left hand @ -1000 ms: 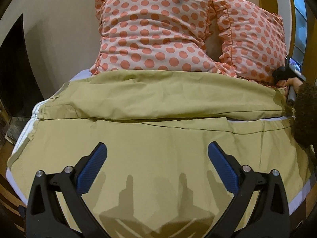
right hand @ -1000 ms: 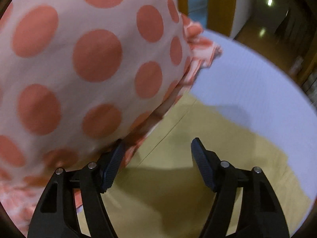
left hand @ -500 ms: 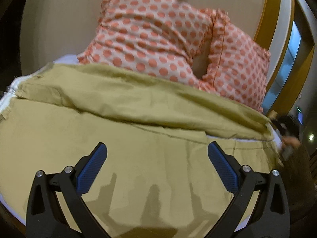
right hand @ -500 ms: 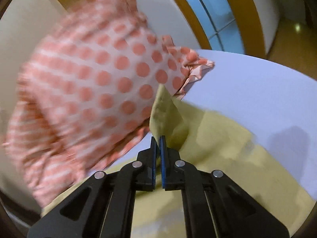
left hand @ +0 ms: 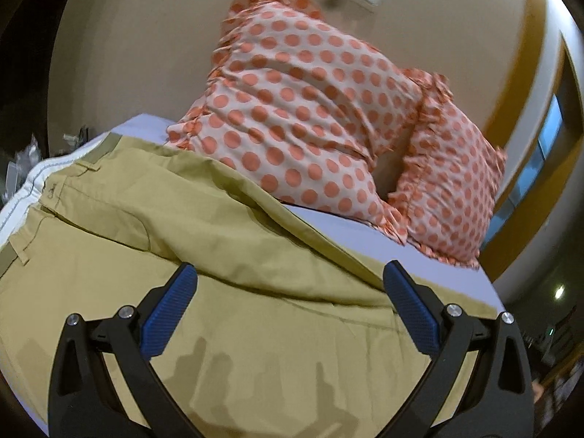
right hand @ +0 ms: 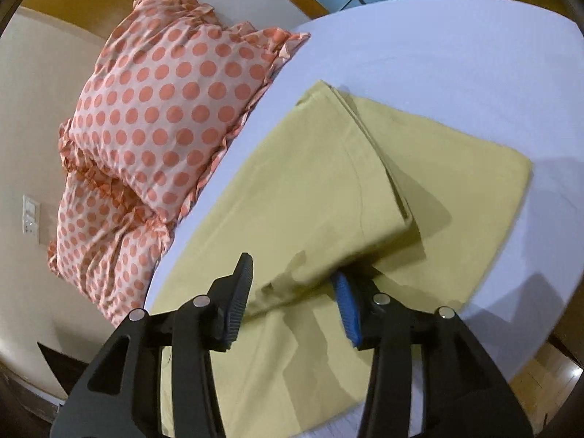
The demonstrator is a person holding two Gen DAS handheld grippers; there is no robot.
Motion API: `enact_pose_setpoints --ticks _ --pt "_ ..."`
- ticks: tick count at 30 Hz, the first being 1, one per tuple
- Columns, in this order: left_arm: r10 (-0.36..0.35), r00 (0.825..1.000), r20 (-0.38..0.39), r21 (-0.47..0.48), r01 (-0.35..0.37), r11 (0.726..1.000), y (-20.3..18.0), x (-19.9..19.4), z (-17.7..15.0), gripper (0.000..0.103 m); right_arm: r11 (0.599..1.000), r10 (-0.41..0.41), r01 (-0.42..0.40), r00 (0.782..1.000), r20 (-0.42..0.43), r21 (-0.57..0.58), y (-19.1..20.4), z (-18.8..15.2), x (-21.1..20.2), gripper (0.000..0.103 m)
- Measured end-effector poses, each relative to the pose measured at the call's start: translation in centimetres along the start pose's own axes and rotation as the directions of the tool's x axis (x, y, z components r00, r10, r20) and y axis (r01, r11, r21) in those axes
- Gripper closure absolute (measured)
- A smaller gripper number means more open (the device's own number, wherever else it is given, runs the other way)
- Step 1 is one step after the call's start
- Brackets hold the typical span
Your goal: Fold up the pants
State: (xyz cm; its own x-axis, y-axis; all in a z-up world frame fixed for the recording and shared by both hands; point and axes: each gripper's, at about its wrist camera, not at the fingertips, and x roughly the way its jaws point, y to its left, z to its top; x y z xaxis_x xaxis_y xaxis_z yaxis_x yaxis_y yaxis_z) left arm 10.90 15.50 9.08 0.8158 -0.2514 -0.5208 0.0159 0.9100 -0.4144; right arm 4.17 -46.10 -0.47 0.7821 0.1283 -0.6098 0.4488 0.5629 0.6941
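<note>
Khaki pants (left hand: pixel 226 255) lie spread across the bed, waistband (left hand: pixel 43 197) at the left. The far leg is folded over the near one and overlaps it. My left gripper (left hand: pixel 288 292) is open and empty, just above the middle of the pants. In the right wrist view the leg ends (right hand: pixel 365 168) lie in two layers, the upper one with a raised fold. My right gripper (right hand: pixel 292 292) is open, its jaws on either side of that raised fold without clamping it.
Two pink pillows with orange dots (left hand: pixel 310 116) (right hand: pixel 164 109) lean on the wall at the head of the bed. The pale lilac sheet (right hand: pixel 456 65) shows beyond the leg ends. The bed edge (right hand: pixel 547 328) drops to a wooden floor.
My right gripper, shut on the leg end half a second ago, has pulled the leg over the other one and opened. My left gripper has swung left and tilted, staying open.
</note>
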Motion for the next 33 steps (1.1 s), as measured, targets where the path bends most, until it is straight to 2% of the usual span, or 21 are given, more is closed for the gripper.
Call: enact_pose_setpoints --ticks 1,2,4,7,9,12,14,17,18,19,20,21,22,24,25,27,28,30,31,33 --pt "-0.006 1.000 -0.009 -0.032 0.005 0.999 0.5 0.7 0.7 0.002 1.000 0.006 -0.006 1.000 0.014 -0.010 0.2 0.3 0.4 0.098" --pt "-0.016 1.000 -0.018 -0.057 0.015 0.998 0.9 1.4 1.4 0.002 0.999 0.027 -0.027 0.999 0.027 -0.022 0.2 0.5 0.7 0.101" --pt "-0.023 0.999 -0.034 -0.104 0.020 0.994 1.6 3.3 2.8 0.002 0.997 0.072 -0.070 0.995 0.072 -0.024 -0.2 0.8 0.0 0.101" --pt "0.017 0.995 -0.100 -0.140 -0.031 0.990 2.4 7.3 4.6 0.002 0.993 0.111 -0.107 0.985 0.129 -0.043 0.0 1.2 -1.4 0.101" --pt "0.029 0.989 -0.146 -0.175 -0.055 0.983 2.9 10.0 5.5 0.003 0.992 0.122 -0.117 0.984 0.133 -0.048 0.1 1.5 -1.6 0.101" --pt "0.027 0.985 -0.173 -0.202 -0.062 0.977 2.8 12.8 6.7 0.003 0.991 0.131 -0.124 0.982 0.139 -0.055 0.3 1.8 -1.7 0.101" --pt "0.077 0.970 -0.229 -0.191 -0.123 0.974 2.6 15.2 7.8 0.003 0.990 0.133 -0.126 0.981 0.142 -0.057 0.3 2.0 -1.9 0.101" --pt "0.170 0.934 -0.315 -0.178 -0.234 0.956 2.6 18.6 8.7 0.005 0.989 0.143 -0.135 0.979 0.148 -0.065 0.2 2.2 -2.3 0.101" --pt "0.208 0.917 -0.340 -0.165 -0.276 0.947 2.6 19.7 8.9 0.014 0.988 0.146 -0.137 0.978 0.150 -0.065 0.2 2.2 -2.4 0.102" --pt "0.226 0.909 -0.351 -0.163 -0.297 0.941 2.7 20.4 9.0 0.036 0.988 0.149 -0.141 0.977 0.153 -0.067 0.1 2.3 -2.5 0.101" --pt "0.236 0.900 -0.367 -0.177 -0.317 0.932 3.1 20.9 8.9 0.051 0.988 0.150 -0.141 0.976 0.156 -0.070 0.1 2.3 -2.6 0.101" --pt "0.227 0.897 -0.379 -0.207 -0.322 0.924 3.7 21.1 8.8 0.081 0.988 0.149 -0.139 0.976 0.158 -0.073 0.1 2.3 -2.6 0.102" --pt "0.208 0.900 -0.383 -0.250 -0.318 0.915 4.6 20.7 8.4 0.092 0.987 0.150 -0.140 0.976 0.158 -0.075 0.0 2.4 -2.5 0.101" --pt "0.176 0.923 -0.342 -0.266 -0.275 0.924 5.3 18.6 8.0 0.096 0.986 0.159 -0.149 0.975 0.155 -0.069 -0.1 2.4 -2.5 0.101" --pt "0.174 0.941 -0.290 -0.247 -0.249 0.936 5.2 15.7 7.6 0.096 0.986 0.162 -0.152 0.975 0.154 -0.072 0.0 2.5 -2.6 0.101" --pt "0.158 0.963 -0.220 -0.239 -0.210 0.948 5.1 11.3 6.6 0.096 0.984 0.166 -0.153 0.971 0.169 -0.087 0.1 2.4 -3.3 0.101" --pt "0.147 0.974 -0.171 -0.231 -0.184 0.955 5.0 7.8 5.3 0.096 0.984 0.169 -0.154 0.968 0.185 -0.094 0.0 2.4 -3.9 0.101" --pt "0.137 0.983 -0.122 -0.210 -0.160 0.964 4.9 3.0 2.6 0.095 0.983 0.174 -0.156 0.961 0.214 -0.097 -0.4 2.4 -5.2 0.101" --pt "0.144 0.983 -0.111 -0.193 -0.164 0.967 4.9 0.3 0.5 0.095 0.984 0.170 -0.152 0.960 0.222 -0.097 -0.7 2.5 -5.6 0.101" --pt "0.152 0.981 -0.117 -0.187 -0.173 0.967 5.1 -2.4 -3.2 0.095 0.987 0.148 -0.129 0.962 0.230 -0.093 -1.5 2.4 -6.1 0.101"
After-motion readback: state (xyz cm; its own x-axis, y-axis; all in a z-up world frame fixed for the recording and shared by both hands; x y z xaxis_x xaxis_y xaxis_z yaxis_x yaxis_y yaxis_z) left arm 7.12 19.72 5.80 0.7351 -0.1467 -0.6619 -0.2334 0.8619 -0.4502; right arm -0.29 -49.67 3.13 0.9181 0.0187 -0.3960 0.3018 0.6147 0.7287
